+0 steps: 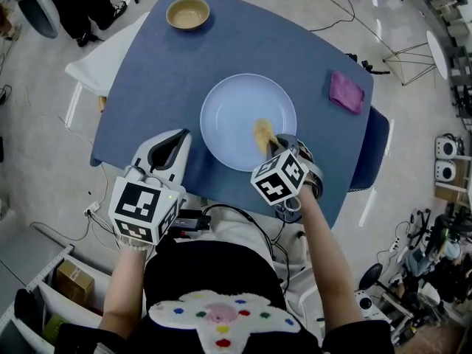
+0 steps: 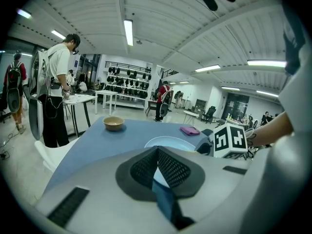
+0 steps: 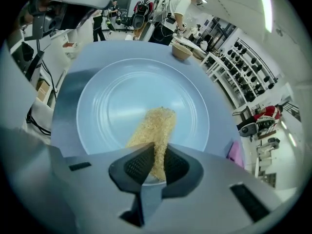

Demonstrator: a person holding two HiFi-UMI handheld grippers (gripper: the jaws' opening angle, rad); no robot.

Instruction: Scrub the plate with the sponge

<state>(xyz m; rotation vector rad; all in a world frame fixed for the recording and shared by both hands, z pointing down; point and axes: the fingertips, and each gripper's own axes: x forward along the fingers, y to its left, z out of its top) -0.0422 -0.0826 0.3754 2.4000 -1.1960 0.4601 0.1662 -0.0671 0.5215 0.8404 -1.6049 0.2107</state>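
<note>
A pale blue plate (image 1: 236,113) (image 3: 122,101) lies in the middle of the blue table (image 1: 221,50). A thin yellow-tan sponge (image 1: 264,135) (image 3: 153,130) rests on the plate's near right part. My right gripper (image 1: 274,147) (image 3: 156,162) is shut on the sponge's near end, its jaws over the plate's rim. My left gripper (image 1: 171,140) (image 2: 157,152) hovers at the table's near left edge, left of the plate, shut with nothing in it. The plate (image 2: 168,143) shows just beyond its tips.
A tan bowl (image 1: 187,12) (image 2: 113,123) (image 3: 181,50) stands at the table's far left. A purple cloth (image 1: 346,91) (image 2: 189,130) lies at the far right. A white chair (image 1: 96,65) stands left of the table. People stand at other tables in the room behind.
</note>
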